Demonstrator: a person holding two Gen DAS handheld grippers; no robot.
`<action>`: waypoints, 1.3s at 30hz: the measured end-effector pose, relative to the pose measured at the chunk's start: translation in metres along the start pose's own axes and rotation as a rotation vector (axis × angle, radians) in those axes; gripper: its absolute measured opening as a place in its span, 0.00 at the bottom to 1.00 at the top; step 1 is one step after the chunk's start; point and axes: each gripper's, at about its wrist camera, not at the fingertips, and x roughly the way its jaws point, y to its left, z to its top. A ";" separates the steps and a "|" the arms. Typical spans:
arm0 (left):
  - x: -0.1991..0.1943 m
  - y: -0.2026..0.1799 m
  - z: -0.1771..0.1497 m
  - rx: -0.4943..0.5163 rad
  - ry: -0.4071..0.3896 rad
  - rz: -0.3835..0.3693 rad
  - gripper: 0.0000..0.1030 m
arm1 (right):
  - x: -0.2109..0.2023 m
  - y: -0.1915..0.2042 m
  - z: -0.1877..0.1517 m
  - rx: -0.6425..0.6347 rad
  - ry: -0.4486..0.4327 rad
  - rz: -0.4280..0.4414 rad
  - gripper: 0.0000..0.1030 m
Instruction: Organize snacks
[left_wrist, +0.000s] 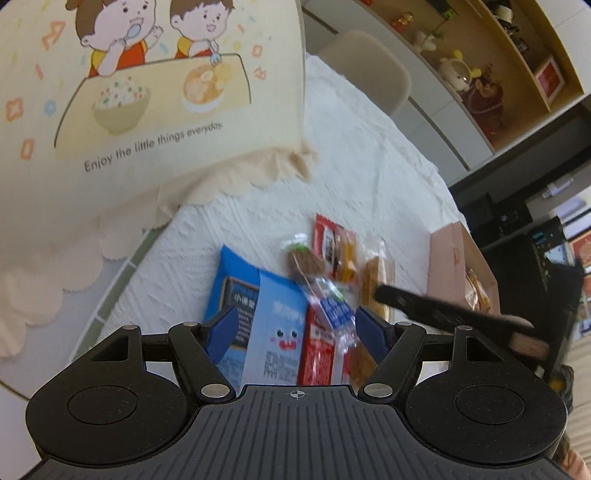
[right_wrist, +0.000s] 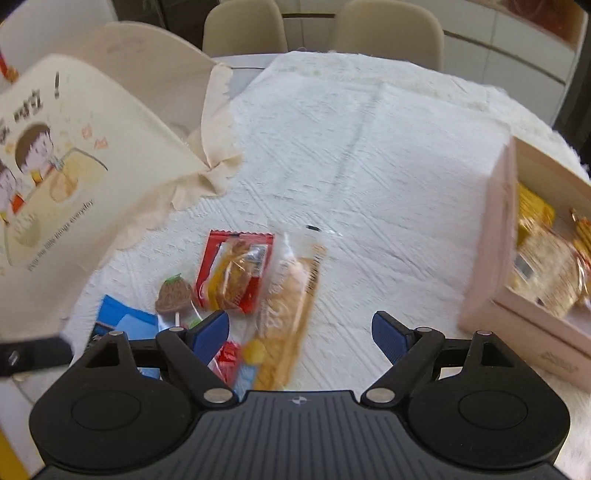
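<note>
Beneath my left gripper (left_wrist: 295, 332), jaws spread and grasping nothing, lies the loose heap of snacks on the white tablecloth (right_wrist: 369, 147). My right gripper (right_wrist: 299, 332) hangs likewise released over bare cloth, the long bread packet (right_wrist: 291, 310) just left of its gap.

Largest of all is one cream cloth bag (left_wrist: 147, 92), printed with two cartoon children at a table, standing at the left edge of the cloth — what it contains I cannot tell. Next comes one pink box (right_wrist: 491, 258) at the right, open on top; inside I make out a yellow packet (right_wrist: 533, 210) and several gold-wrapped pieces (right_wrist: 550, 280), too blurred to count exactly.

Among the loose snacks I count two blue packets — a dark blue one (left_wrist: 231, 273) and a pale one with a cartoon face (left_wrist: 280, 325) overlapping it — then the one bread packet, one red carton (left_wrist: 317, 354), one red-edged packet of orange pieces (right_wrist: 236, 269), and one brown lollipop (right_wrist: 173, 293) in clear wrap. Smaller wrapped sweets lie half hidden under my fingers; their number I cannot tell.

Two beige chairs (right_wrist: 243, 26) stand beyond the table.
</note>
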 end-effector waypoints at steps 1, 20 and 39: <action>0.002 -0.001 0.000 0.011 0.003 -0.002 0.70 | 0.002 0.004 0.000 -0.016 -0.001 -0.005 0.82; 0.086 -0.070 0.037 0.220 0.024 0.053 0.65 | -0.074 -0.088 -0.110 0.179 -0.004 -0.106 0.37; 0.036 -0.050 0.017 0.221 -0.004 -0.100 0.22 | -0.078 -0.014 -0.077 -0.101 -0.142 -0.198 0.82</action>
